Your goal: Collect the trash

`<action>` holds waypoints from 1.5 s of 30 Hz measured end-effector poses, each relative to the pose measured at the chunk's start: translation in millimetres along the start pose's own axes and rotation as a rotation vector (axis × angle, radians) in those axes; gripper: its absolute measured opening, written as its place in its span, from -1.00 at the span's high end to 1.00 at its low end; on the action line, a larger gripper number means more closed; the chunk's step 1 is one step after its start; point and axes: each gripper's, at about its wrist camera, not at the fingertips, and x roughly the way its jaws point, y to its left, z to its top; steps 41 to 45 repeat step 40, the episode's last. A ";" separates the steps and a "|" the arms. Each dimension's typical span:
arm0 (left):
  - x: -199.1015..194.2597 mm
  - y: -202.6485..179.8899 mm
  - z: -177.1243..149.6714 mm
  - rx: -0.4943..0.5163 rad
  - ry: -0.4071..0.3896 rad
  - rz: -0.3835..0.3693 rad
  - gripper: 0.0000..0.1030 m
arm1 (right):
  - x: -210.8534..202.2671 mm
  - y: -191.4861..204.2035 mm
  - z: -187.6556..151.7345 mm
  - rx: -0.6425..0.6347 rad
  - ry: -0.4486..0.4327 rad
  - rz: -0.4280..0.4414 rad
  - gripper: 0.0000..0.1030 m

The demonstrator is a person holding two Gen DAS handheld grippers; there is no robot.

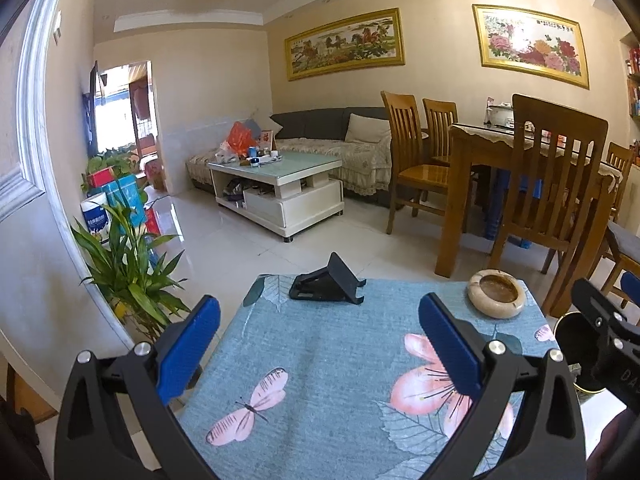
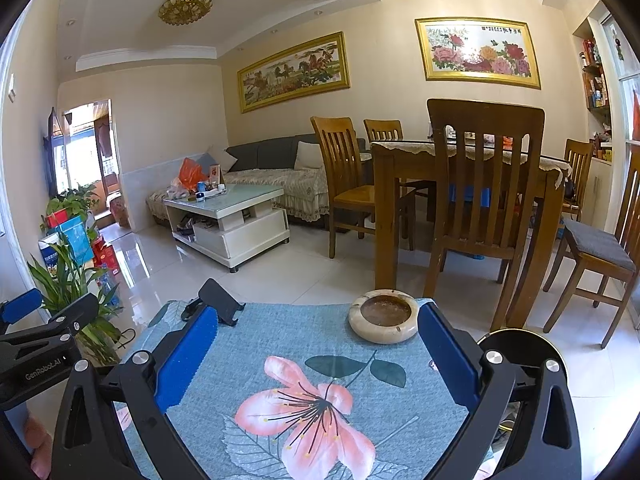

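While level over cloth, both grippers gape; empty.

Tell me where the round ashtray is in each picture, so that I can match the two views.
Left wrist view: the ashtray sits at the far right corner of the floral cloth, beyond the right finger.
Right wrist view: the ashtray is centre-right, at the cloth's far edge.
Shared landmark: the black stand.
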 end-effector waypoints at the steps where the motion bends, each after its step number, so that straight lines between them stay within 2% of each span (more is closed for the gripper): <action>1: -0.3 0.5 -0.2 0.000 -0.004 -0.005 -0.94 | 0.9 0.6 -1.2 0.000 0.002 0.000 -0.93; 9: 0.2 -1.8 0.1 0.003 0.000 -0.027 -0.94 | 3.0 1.2 -2.5 0.003 0.009 0.003 -0.93; 13: 3.7 -2.1 -0.7 -0.005 0.021 -0.068 -0.94 | 3.0 1.2 -2.1 0.003 0.009 0.002 -0.93; 18: 4.9 -3.7 -1.4 -0.003 0.017 -0.068 -0.94 | 4.5 1.6 -2.9 0.006 0.012 0.003 -0.93; 23: 5.4 -1.1 -4.1 -0.037 0.038 -0.154 -0.94 | 5.1 2.6 -4.8 0.007 0.015 0.003 -0.93; 28: -3.7 0.7 -7.1 -0.056 -0.019 -0.071 -0.94 | 6.4 5.5 -9.4 0.009 0.020 0.004 -0.93; 31: -8.1 0.8 -5.3 -0.049 -0.045 -0.065 -0.94 | 6.4 5.1 -8.9 0.010 0.019 0.005 -0.93; 35: -0.9 -4.5 -3.2 0.004 -0.014 -0.102 -0.94 | 6.6 3.2 -6.3 0.009 0.019 0.004 -0.93; 39: 5.5 -7.0 -8.2 0.020 -0.020 -0.020 -0.94 | 6.2 4.4 -12.1 0.010 0.021 -0.002 -0.93; 45: 6.9 -7.3 -8.3 0.025 -0.023 -0.012 -0.94 | 6.4 3.9 -14.3 0.012 0.023 -0.003 -0.93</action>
